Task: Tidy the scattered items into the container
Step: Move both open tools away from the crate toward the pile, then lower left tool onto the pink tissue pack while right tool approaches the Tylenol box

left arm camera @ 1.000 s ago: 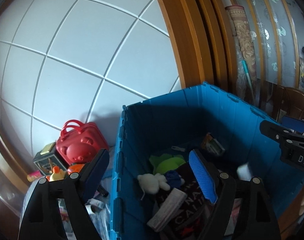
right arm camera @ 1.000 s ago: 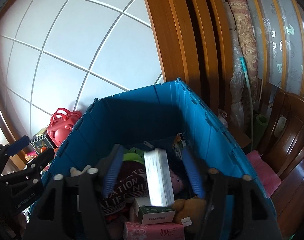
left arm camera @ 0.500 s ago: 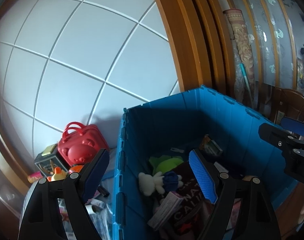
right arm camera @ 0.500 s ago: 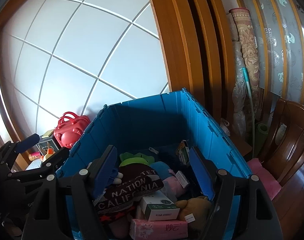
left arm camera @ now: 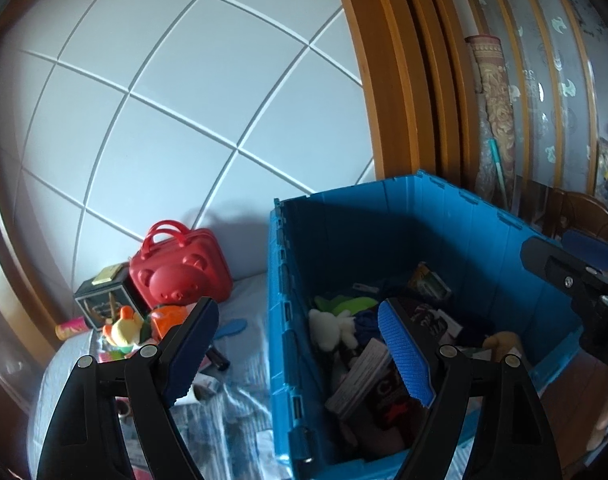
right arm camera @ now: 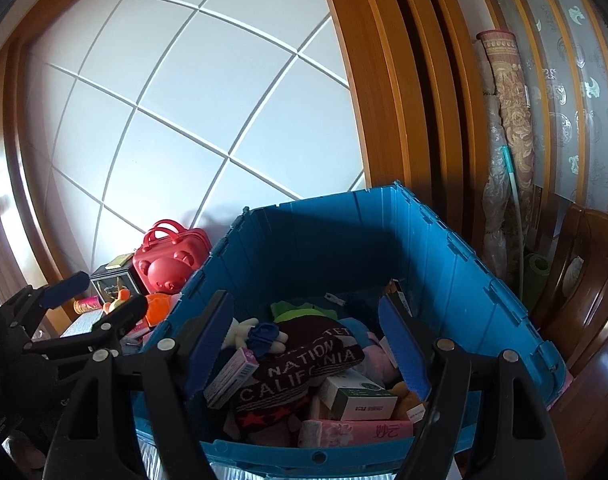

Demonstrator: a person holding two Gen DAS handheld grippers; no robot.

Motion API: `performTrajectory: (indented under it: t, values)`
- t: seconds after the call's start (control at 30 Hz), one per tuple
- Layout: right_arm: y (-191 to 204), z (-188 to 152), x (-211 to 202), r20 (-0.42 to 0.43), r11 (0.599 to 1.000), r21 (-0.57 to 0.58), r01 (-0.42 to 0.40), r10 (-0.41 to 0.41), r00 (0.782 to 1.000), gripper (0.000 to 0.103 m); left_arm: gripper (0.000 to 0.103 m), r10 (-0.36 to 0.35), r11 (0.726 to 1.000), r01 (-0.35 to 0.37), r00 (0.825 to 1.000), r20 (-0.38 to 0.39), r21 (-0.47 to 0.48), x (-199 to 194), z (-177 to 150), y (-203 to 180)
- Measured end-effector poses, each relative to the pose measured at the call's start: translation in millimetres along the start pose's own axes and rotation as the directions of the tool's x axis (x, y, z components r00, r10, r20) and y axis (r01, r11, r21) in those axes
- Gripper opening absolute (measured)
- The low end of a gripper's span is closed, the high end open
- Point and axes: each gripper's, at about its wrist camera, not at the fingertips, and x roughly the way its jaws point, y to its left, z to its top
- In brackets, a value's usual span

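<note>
The right gripper [right arm camera: 304,344] is standing wide open and gripping nothing, its blue-padded fingers [right arm camera: 404,352] hanging above the middle of the blue crate [right arm camera: 456,280], which is filling the lower centre of the right wrist view. The left gripper [left arm camera: 300,344] is likewise spread wide and carrying nothing, straddling the crate's left wall [left arm camera: 284,320]: one finger is sitting over the cloth-covered surface [left arm camera: 240,344] at lower left, the other over the crate's contents. Inside the crate, a dark knit cloth [right arm camera: 304,364] is lying across the heap, reading "NATION" and "CALIFORNIA" in pale letters; beside it a white and green box [right arm camera: 356,396] is resting, with a pink floral packet [right arm camera: 356,428] against the near wall and a small striped box [right arm camera: 232,376] tilting at the left. A white plush [left arm camera: 332,328] is sitting near the left wall. Still outside, at left of the frame, a red bear-faced case [left arm camera: 180,272], a dark cube box [left arm camera: 100,296], an orange and yellow toy [left arm camera: 124,328] and a pink tube [left arm camera: 72,328] are crowding together against the white tiled wall [left arm camera: 164,100]. Open air is lying above the crate's rim; a wooden frame [right arm camera: 384,100] and a rolled rug [right arm camera: 508,120] are closing in behind it at the right, and a wooden chair [right arm camera: 584,280] is standing just beside its right side.
</note>
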Motion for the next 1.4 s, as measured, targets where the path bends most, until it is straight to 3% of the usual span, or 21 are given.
performTrajectory:
  t: [0.17, 0.37, 0.63, 0.8, 0.93, 1.13, 1.3, 1.4]
  values:
    - [45, -7, -13, 0.074, 0.997, -0.072, -0.015, 0.020, 0.997, 0.083, 0.083, 0.019, 0.998, -0.020, 1.000, -0.004, -0.053, -11, -29, 42]
    - [124, -22, 7, 0.006, 0.984, -0.133, -0.121, 0.123, 0.992, 0.083, 0.082, 0.077, 0.988, -0.083, 0.996, -0.048, -0.127, -12, -90, 130]
    - [241, -73, 57, -0.192, 0.958, -0.141, -0.249, 0.220, 0.956, 0.083, 0.082, 0.153, 0.977, -0.177, 0.970, -0.191, -0.116, -9, -191, 242]
    - [304, -112, 87, -0.312, 0.955, -0.112, -0.275, 0.229, 0.922, 0.083, 0.082, 0.113, 0.980, -0.155, 0.950, -0.291, -0.127, 0, -252, 290]
    - [342, -145, 100, -0.375, 0.958, -0.096, -0.271, 0.218, 0.901, 0.083, 0.082, 0.057, 0.989, -0.101, 0.934, -0.354, -0.106, 12, -291, 304]
    - [359, -172, 117, -0.444, 0.961, -0.125, -0.249, 0.170, 0.880, 0.083, 0.082, -0.041, 0.992, -0.014, 0.899, -0.437, -0.122, 40, -325, 299]
    - [352, -174, 134, -0.459, 0.957, -0.137, -0.257, 0.169, 0.872, 0.083, 0.082, -0.045, 0.995, -0.007, 0.869, -0.493, -0.104, 72, -339, 281]
    - [347, -176, 145, -0.474, 0.949, -0.149, -0.278, 0.178, 0.862, 0.083, 0.082, -0.047, 0.994, -0.011, 0.862, -0.505, -0.111, 83, -345, 275]
